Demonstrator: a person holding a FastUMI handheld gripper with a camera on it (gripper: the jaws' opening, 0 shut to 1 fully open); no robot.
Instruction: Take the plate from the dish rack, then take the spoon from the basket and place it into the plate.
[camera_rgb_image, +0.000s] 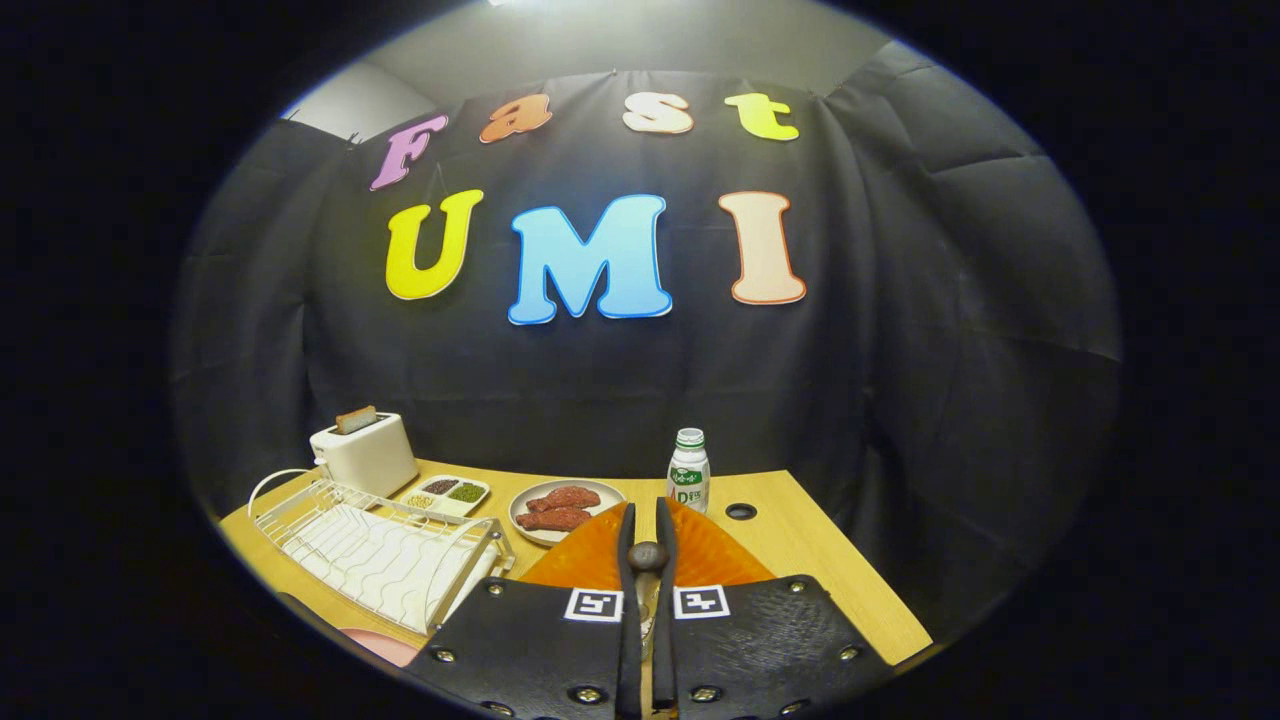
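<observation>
Spoon (647, 557) sits pinched between the two fingers (628, 560), its dark round end sticking up in the thin gap. Just past the fingers lies the orange plate (590, 560) on the bench (800, 550). Left of it stands the white dish rack (375, 550). Far behind are a plate of red food (560, 510), a small bottle (688, 470) and a toaster (365, 455). On the right, the bench is open out to its edge.

The gripper (647, 530) covered the near half of the orange plate (590, 560), its fingers nipped together on the spoon (647, 556), whose handle vanished between them. Lower left in the frame, the dish rack (375, 550) ran off at its near corner, beside a pink thing (385, 645) too cut off to name. The bottle (688, 470) label was too small to read.
</observation>
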